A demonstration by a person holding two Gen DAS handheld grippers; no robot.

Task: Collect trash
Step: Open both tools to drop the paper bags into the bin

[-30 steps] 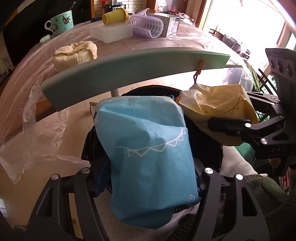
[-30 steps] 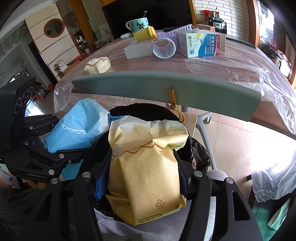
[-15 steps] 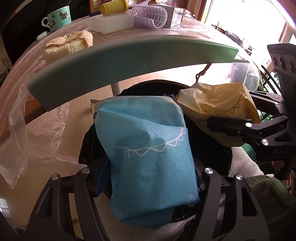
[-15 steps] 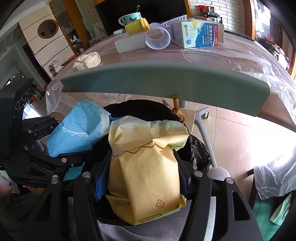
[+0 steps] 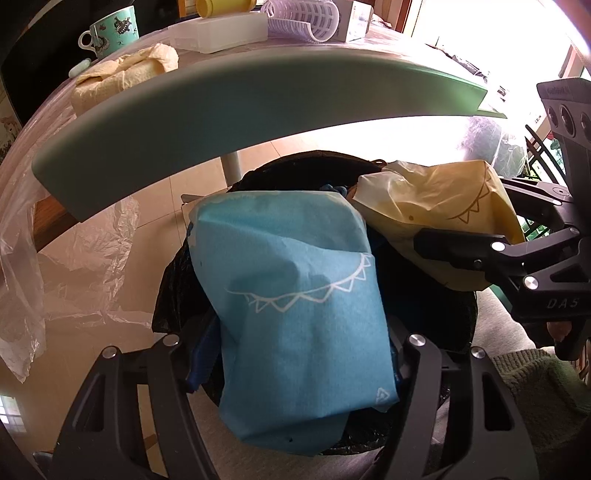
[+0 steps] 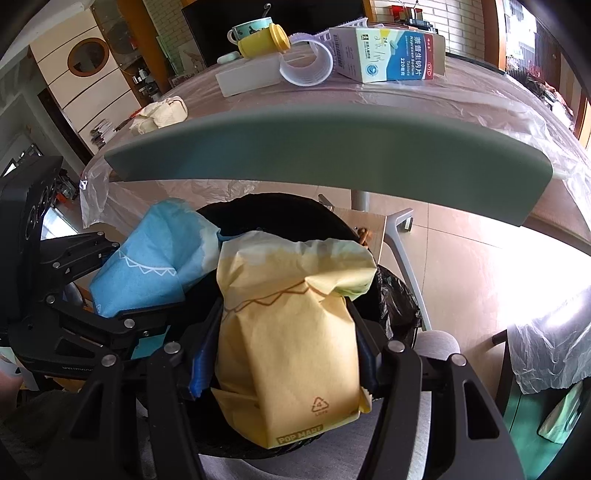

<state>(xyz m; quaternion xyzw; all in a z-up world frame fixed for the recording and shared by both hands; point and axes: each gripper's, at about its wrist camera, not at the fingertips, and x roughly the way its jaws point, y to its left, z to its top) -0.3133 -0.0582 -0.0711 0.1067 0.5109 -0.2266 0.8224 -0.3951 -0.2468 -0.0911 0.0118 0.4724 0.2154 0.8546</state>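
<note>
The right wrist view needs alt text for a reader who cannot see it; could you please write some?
The right gripper clamps a yellow paper bag over a black-lined bin, beside the left gripper holding a blue bag. Behind a green chair back, a plastic-covered table holds a medicine box, a mug and crumpled paper.

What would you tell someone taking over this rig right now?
Left tongs: shut on the blue bag, held over the black-lined bin.
Right tongs: shut on the yellow bag, over the same bin.
Done: both bags picked up and brought to the bin.
Left: drop both bags in; the crumpled paper on the table may also be trash.
</note>
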